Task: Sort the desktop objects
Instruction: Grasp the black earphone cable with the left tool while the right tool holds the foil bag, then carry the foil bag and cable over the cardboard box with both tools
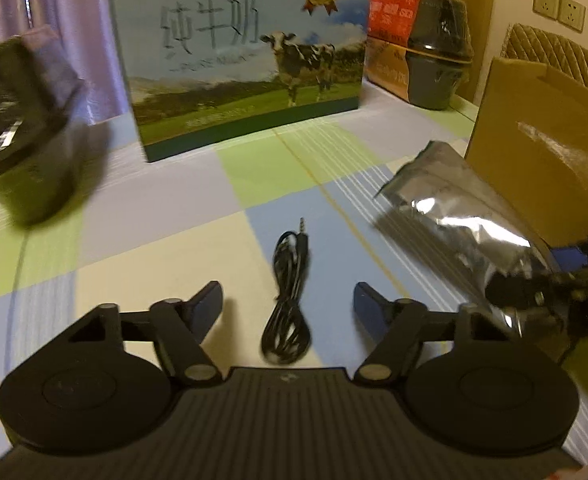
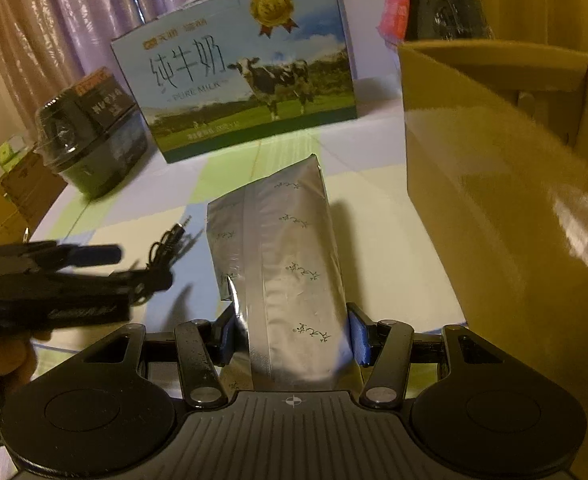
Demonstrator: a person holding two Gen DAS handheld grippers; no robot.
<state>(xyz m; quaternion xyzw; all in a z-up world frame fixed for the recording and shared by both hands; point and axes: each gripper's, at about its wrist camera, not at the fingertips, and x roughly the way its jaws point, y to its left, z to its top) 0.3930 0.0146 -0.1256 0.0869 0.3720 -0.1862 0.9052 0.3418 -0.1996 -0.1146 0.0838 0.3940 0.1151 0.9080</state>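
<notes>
A: What do the left tongs [image 1: 287,304] show?

B: Left tongs spread wide and holding nothing, low over a checked cloth [image 1: 181,208] on the counter. A coiled black audio cable [image 1: 287,312] lies on the cloth between the 2 fingers, touching neither, its jack plug pointing away from the tongs.

A: And the right tongs [image 2: 291,338]?

B: Right tongs closed on a silver foil pouch [image 2: 281,256], 1 blue pad [image 2: 358,340] pressed against each lower side. The pouch stretches forward from the tongs, small printed marks running along it. In the left wrist view the same pouch [image 1: 454,216] sits to the right of the left tongs, tilted, with the right tool dark and blurred at its lower end.

A: What surrounds them?

B: Straight ahead of both tongs stands a milk carton case [image 2: 245,76] printed with a cow, a gold medal and "PURE MILK". To the right of the right tongs, just beside the pouch, rises an open brown cardboard box [image 2: 506,184]. Ahead and to the left of the right tongs sits a dark plastic-wrapped tub [image 2: 93,136]. A 2nd wrapped dark tub [image 1: 440,52] stands beyond the milk case's right end in the left wrist view, against a red package [image 1: 394,10].

A: Anything of the person?

B: Only a blurred hand [image 2: 1,356] under the left tool, at the left edge of the right wrist view.
</notes>
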